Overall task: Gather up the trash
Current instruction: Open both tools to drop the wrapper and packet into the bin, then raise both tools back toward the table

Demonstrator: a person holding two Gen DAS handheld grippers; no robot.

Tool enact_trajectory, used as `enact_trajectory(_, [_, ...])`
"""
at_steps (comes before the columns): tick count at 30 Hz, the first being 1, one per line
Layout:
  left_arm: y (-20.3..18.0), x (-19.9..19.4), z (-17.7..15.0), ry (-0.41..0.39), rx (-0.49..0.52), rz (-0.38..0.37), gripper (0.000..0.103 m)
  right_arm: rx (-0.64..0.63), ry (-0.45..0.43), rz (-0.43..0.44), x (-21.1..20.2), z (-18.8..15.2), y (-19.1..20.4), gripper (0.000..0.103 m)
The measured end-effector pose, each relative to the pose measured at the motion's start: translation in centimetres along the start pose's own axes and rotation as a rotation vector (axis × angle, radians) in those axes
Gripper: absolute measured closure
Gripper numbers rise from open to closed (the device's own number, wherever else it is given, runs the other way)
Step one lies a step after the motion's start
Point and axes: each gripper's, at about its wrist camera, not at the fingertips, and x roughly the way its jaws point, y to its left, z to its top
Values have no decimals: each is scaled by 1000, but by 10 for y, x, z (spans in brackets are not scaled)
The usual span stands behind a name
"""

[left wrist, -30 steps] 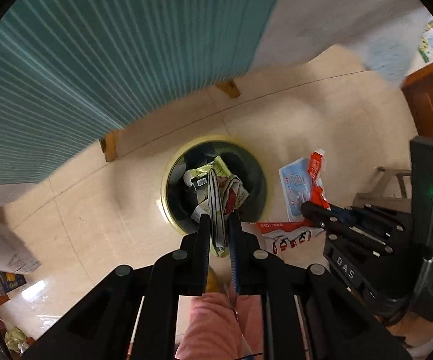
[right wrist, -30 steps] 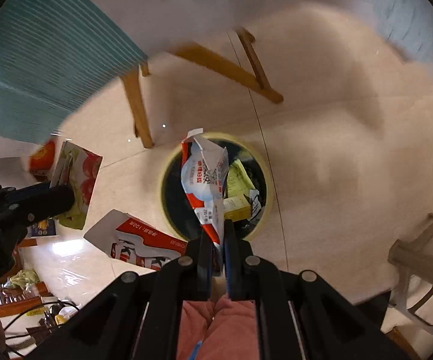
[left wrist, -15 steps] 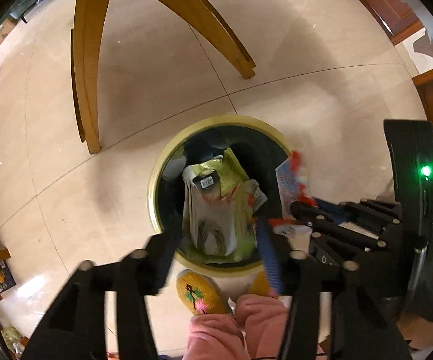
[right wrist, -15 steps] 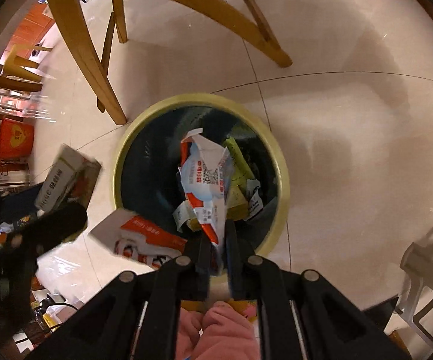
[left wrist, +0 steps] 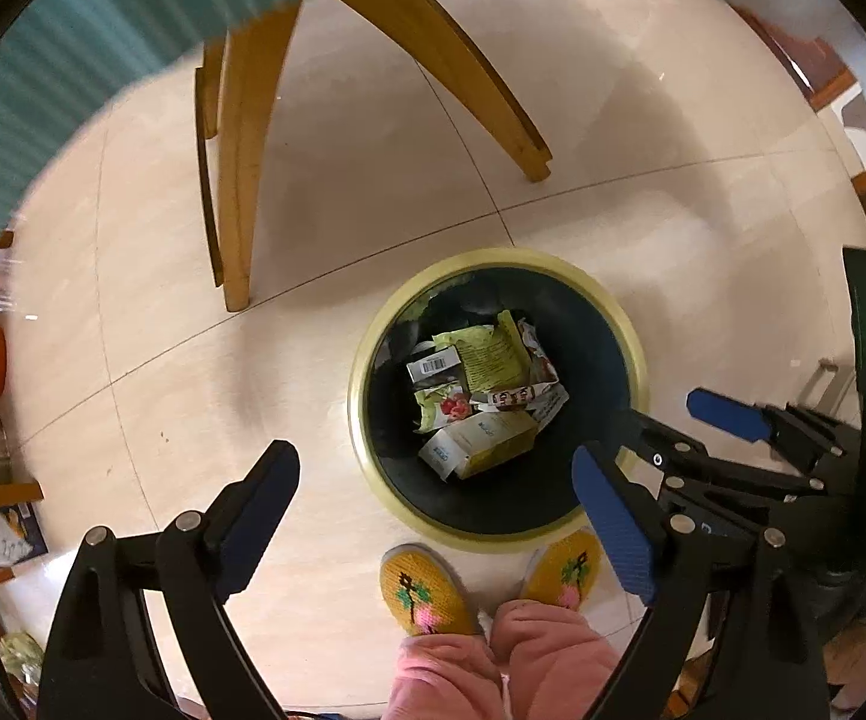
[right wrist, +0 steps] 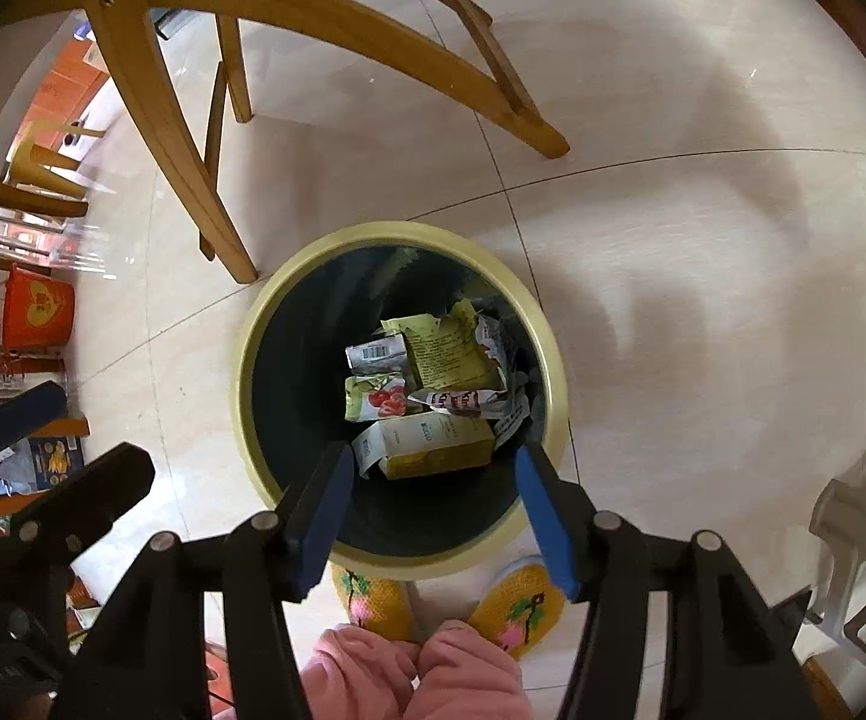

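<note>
A round bin with a pale yellow rim stands open on the tiled floor, its mouth unobstructed from above. Crumpled wrappers and cartons cover its bottom, well below the rim. Wooden chair legs stand just behind the bin to the left and right. Two yellow slippers touch its near side. Open floor stretches away to the right, ending at a white stool.

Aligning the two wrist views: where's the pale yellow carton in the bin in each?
Left wrist: yellow carton lies low in the trash bin, right of centre.
Right wrist: same carton at centre, between the open fingers.
Shared landmark: barcode wrapper, up-left of the carton.
</note>
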Motion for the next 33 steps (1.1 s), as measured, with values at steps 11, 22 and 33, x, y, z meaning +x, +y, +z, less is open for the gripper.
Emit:
enact_trajectory(11, [2, -106, -13, -74, -56, -19, 12, 58, -21, 46, -81, -20, 11, 46])
enact_trajectory(22, [17, -250, -24, -178, -83, -46, 12, 28, -108, 63, -217, -33, 42, 46])
enact_trajectory(33, [33, -364, -38, -312, -134, -50, 12, -70, -241, 82, -336, -43, 76, 46])
